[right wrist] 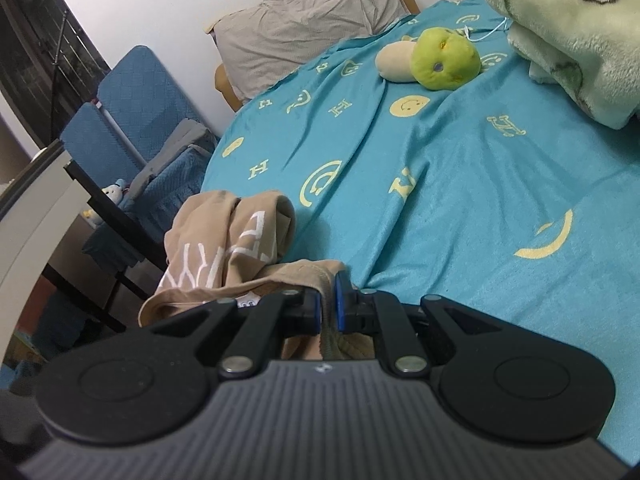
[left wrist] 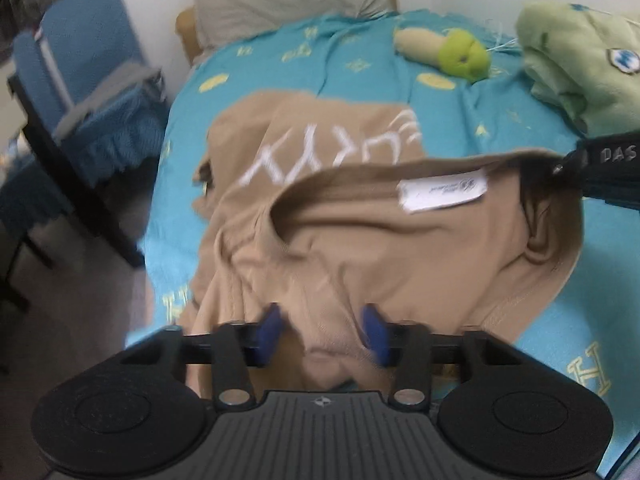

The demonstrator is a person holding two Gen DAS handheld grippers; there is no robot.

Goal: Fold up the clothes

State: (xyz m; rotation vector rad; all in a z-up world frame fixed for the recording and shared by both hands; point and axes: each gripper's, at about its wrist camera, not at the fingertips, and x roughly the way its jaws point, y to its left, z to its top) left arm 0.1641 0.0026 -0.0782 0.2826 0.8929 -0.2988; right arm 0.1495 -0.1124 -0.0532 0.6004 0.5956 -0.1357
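- Gripping the tan shirt point(right wrist: 224, 248) by an edge near the collar, the right tongs point(right wrist: 328, 300) have their blue pads point(right wrist: 340, 304) pressed together with a fold of the cloth caught between them.
- Seen from the left tongs, the right tongs point(left wrist: 600, 168) sit up and to the right, at the end of the shirt's collar edge.
- Left tongs point(left wrist: 324, 332) stand with their blue pads point(left wrist: 270, 330) apart; a bunch of the shirt point(left wrist: 360, 240) lies between and beneath them, not pinched.
- Ahead of the left tongs the shirt spreads across the teal bedsheet point(left wrist: 360, 52), white lettering facing up, and a white label point(left wrist: 442, 190) shows inside the neck.
- Beyond the shirt, further from both tongs, a small green and cream soft toy point(right wrist: 432, 60) rests on the sheet.
- To the far right of both tongs lies a pale green plush blanket point(right wrist: 568, 28).
- At the head of the bed a grey pillow point(right wrist: 304, 24) leans on the wall.
- Left of both tongs, beside the bed, stands a blue chair point(left wrist: 84, 68).
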